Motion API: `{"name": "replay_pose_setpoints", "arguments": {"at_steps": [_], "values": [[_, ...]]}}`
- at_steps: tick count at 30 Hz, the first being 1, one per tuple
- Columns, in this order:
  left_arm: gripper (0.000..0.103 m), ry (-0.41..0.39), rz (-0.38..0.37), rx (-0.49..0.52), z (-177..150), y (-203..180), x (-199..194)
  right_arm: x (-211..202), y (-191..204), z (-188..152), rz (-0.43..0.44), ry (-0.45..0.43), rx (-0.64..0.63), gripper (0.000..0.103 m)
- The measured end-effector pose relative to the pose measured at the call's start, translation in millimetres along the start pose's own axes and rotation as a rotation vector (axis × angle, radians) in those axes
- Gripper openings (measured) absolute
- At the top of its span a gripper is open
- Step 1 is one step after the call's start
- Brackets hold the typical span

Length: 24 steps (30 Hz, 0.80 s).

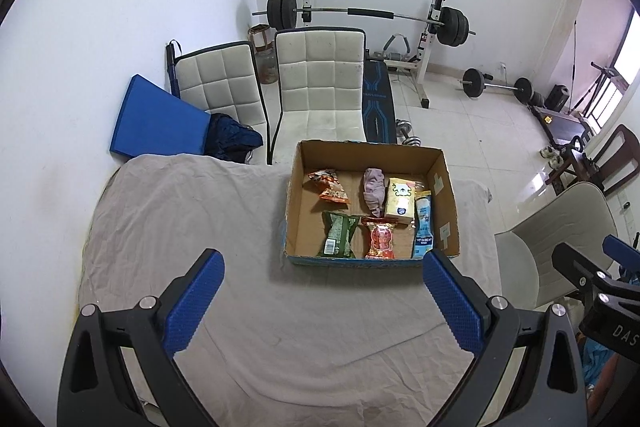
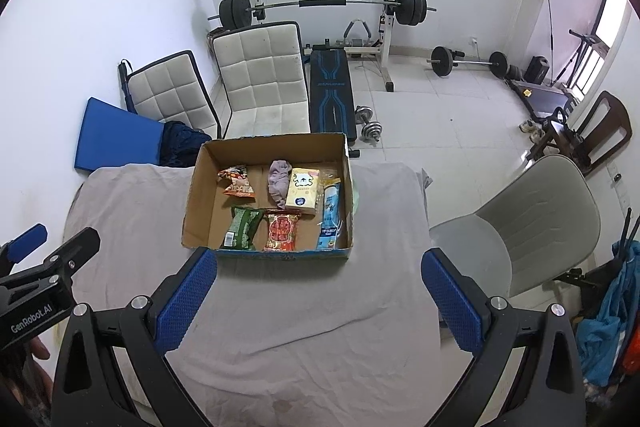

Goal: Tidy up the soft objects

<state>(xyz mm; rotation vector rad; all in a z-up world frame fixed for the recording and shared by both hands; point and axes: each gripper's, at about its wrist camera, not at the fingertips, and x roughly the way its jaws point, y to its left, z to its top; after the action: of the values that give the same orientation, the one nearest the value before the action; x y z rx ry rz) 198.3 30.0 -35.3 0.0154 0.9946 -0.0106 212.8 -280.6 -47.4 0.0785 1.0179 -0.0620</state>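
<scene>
Cardboard box (image 1: pixel 444 187) sits open-topped on a tabletop draped in grey cloth (image 1: pixel 192 211), toward the far edge. Inside, six soft items: orange snack bag (image 1: pixel 329 185) at far left, grey rolled sock (image 1: pixel 373 189) beside it, yellow tissue pack (image 1: pixel 401 201) touching the sock's right side, light-blue pouch (image 1: pixel 423 223) along the right wall, green packet (image 1: pixel 339 235) and red packet (image 1: pixel 381 238) side by side at the near wall.

Left claw (image 1: pixel 322 305) — blue pads spread wide apart, nothing between them, hovering over bare cloth short of the box. Right claw (image 2: pixel 318 301) likewise wide apart and empty, just short of the box's near wall.

The left wrist view shows the right claw's body at its right edge; the right wrist view shows the left claw's body at its left edge, plus a grey chair (image 2: pixel 532 223) beside the tabletop in full and blue fabric (image 2: pixel 612 311) hanging beyond it.
</scene>
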Motion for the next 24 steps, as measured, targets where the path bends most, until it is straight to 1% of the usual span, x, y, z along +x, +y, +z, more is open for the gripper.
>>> {"name": "replay_pose_setpoints", "arguments": {"at_steps": [14,24], "values": [[0.102,0.002,-0.001,0.014,-3.1,0.7,2.4,-1.1,6.7,1.5,0.003,-0.001,-0.013,0.103],[0.102,-0.020,-0.005,0.018,-3.2,1.9,-4.9,-4.0,7.5,0.3,0.002,-0.010,-0.008,0.103]]}}
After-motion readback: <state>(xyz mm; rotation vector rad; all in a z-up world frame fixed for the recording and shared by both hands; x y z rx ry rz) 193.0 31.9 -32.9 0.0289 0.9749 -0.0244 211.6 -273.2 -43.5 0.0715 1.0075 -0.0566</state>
